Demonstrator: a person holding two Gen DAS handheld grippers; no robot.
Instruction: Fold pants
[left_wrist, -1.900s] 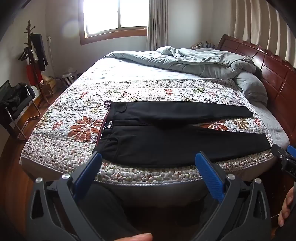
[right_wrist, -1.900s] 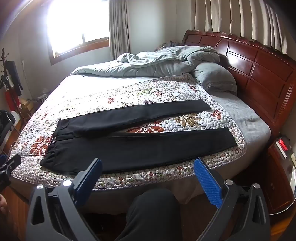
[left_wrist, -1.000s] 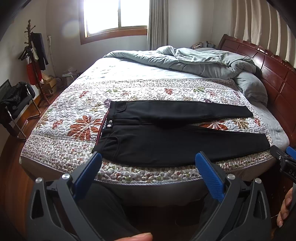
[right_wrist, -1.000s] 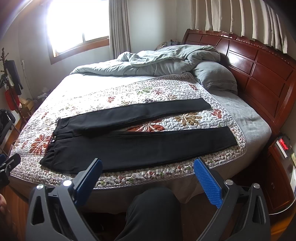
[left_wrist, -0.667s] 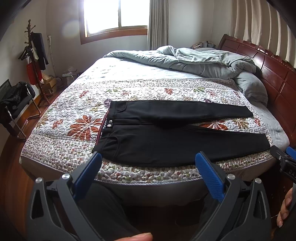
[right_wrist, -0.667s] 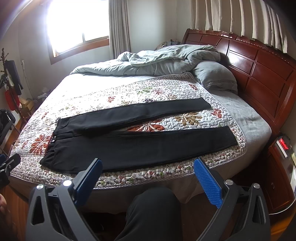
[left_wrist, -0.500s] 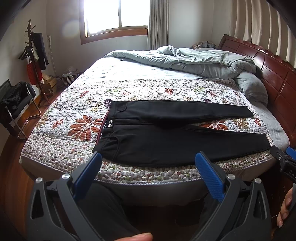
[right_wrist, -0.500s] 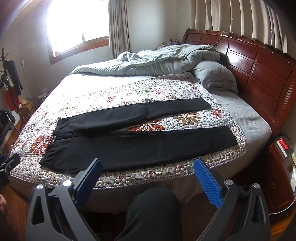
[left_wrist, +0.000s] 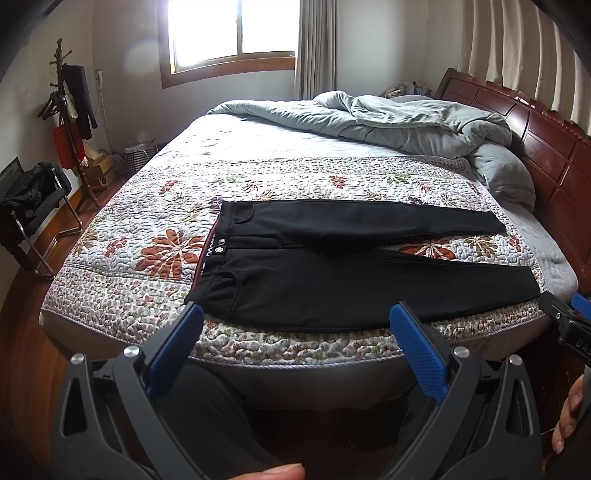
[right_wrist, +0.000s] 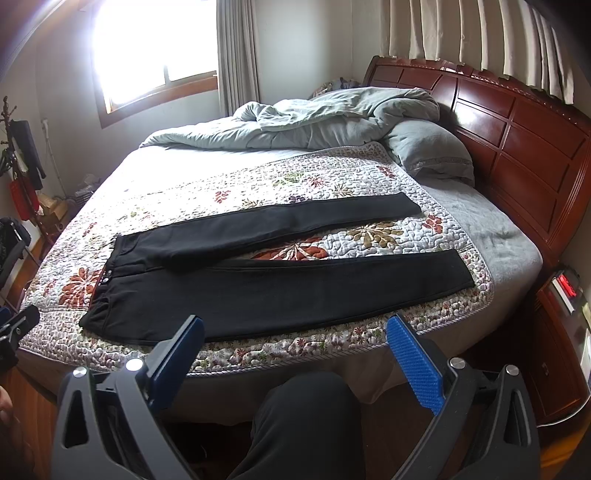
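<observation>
Black pants (left_wrist: 332, 280) lie flat on the floral quilt (left_wrist: 147, 258) of the bed, waistband at the left, both legs spread apart toward the right. They also show in the right wrist view (right_wrist: 258, 291). My left gripper (left_wrist: 295, 325) is open and empty, held in front of the bed's near edge, below the waist end. My right gripper (right_wrist: 295, 339) is open and empty, held in front of the near edge, below the near leg. Neither gripper touches the pants.
A grey duvet (left_wrist: 388, 118) and pillow (left_wrist: 506, 177) are bunched at the far side by the wooden headboard (left_wrist: 546, 147). A chair (left_wrist: 33, 206) and coat rack (left_wrist: 70, 110) stand left. A nightstand (right_wrist: 561, 332) is at the right. My knee (right_wrist: 306, 413) is below the bed edge.
</observation>
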